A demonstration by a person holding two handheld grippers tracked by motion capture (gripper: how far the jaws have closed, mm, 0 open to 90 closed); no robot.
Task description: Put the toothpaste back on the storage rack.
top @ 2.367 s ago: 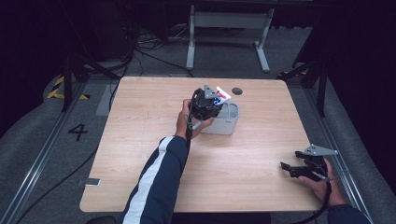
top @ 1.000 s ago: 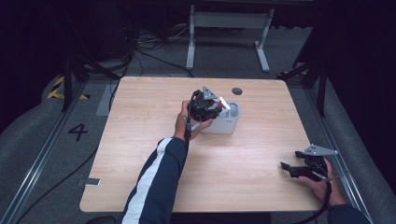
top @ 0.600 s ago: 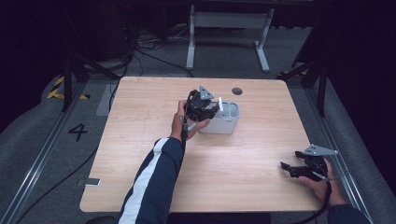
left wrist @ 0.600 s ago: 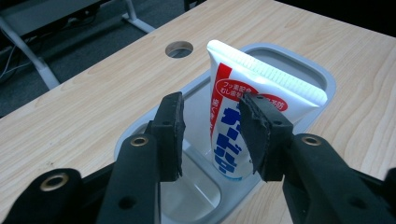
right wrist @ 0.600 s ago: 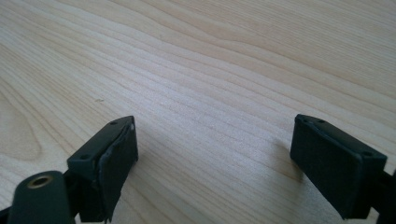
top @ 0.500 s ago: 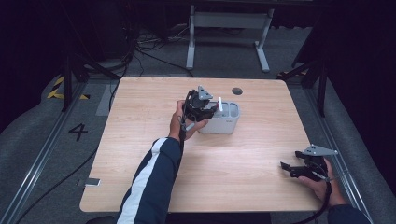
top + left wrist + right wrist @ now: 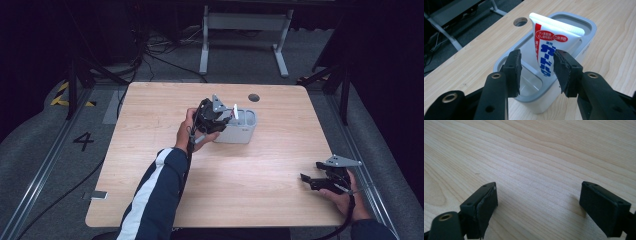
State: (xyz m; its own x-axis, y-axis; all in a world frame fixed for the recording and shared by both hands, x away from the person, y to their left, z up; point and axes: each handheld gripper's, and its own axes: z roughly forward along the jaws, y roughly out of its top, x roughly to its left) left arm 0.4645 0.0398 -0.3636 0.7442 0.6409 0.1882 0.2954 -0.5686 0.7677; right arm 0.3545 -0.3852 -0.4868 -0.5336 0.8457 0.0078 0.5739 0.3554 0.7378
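A white toothpaste tube point(image 7: 549, 50) with red and blue print stands upright in a grey open-top container point(image 7: 589, 27) at the table's middle. In the high view its white end point(image 7: 235, 111) pokes above the container point(image 7: 246, 132). My left gripper point(image 7: 537, 53) hovers just in front of the tube. Its jaws have just been opening; they flank the tube with a gap on each side and do not press it. In the high view the left gripper point(image 7: 220, 118) is at the container's left end. My right gripper point(image 7: 539, 187) rests wide open on bare wood at the front right point(image 7: 307, 180).
A round cable hole point(image 7: 254, 97) lies in the table behind the container. The table's right edge point(image 7: 335, 165) runs close to the right gripper. A metal stand point(image 7: 245, 22) and cables are on the floor beyond the table.
The left gripper has let go of the toothpaste tube and drawn back a little to the left; the tube stays standing in the container. The right gripper has not moved.
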